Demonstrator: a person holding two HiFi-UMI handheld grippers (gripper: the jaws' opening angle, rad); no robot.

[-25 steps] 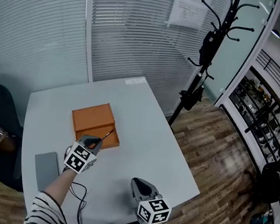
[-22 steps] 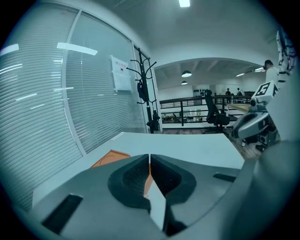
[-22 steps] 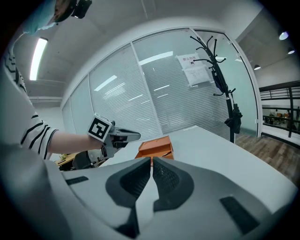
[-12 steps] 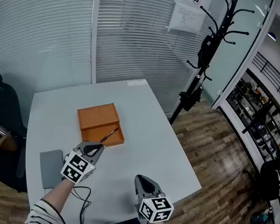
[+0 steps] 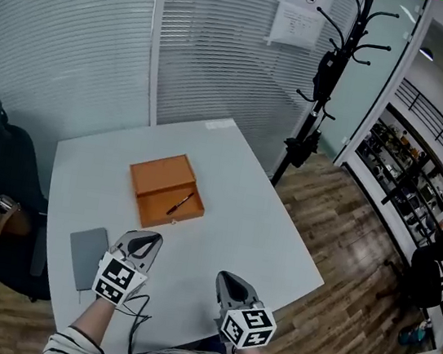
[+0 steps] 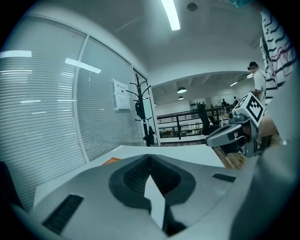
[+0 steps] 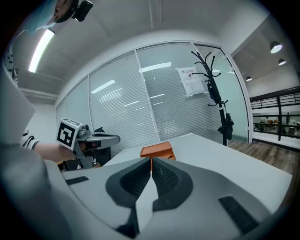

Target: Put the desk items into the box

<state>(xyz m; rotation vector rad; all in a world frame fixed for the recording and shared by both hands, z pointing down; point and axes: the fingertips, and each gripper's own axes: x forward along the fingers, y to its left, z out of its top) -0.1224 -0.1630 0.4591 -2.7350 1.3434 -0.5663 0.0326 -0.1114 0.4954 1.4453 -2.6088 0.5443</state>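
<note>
An orange box (image 5: pixel 166 188) lies open in the middle of the white desk (image 5: pixel 240 216), its lid folded back toward the far side. A dark pen (image 5: pixel 180 204) rests inside its tray. My left gripper (image 5: pixel 141 242) hovers near the desk's front edge, jaws shut with nothing between them. My right gripper (image 5: pixel 230 282) sits lower and to the right, also shut and empty. In the right gripper view the box (image 7: pixel 156 150) shows straight ahead past the jaw tips, and the left gripper (image 7: pixel 96 138) appears at left. The left gripper view points across the desk toward the right gripper (image 6: pixel 232 136).
A grey notebook (image 5: pixel 87 256) lies on the desk's near left, beside the left gripper. A black cable (image 5: pixel 133 316) trails near the front edge. A black office chair (image 5: pixel 6 181) stands left of the desk, a coat stand (image 5: pixel 325 89) behind its far right corner.
My left gripper drew back from the box toward the front edge, leaving the pen lying in the tray. The right gripper stayed in place.
</note>
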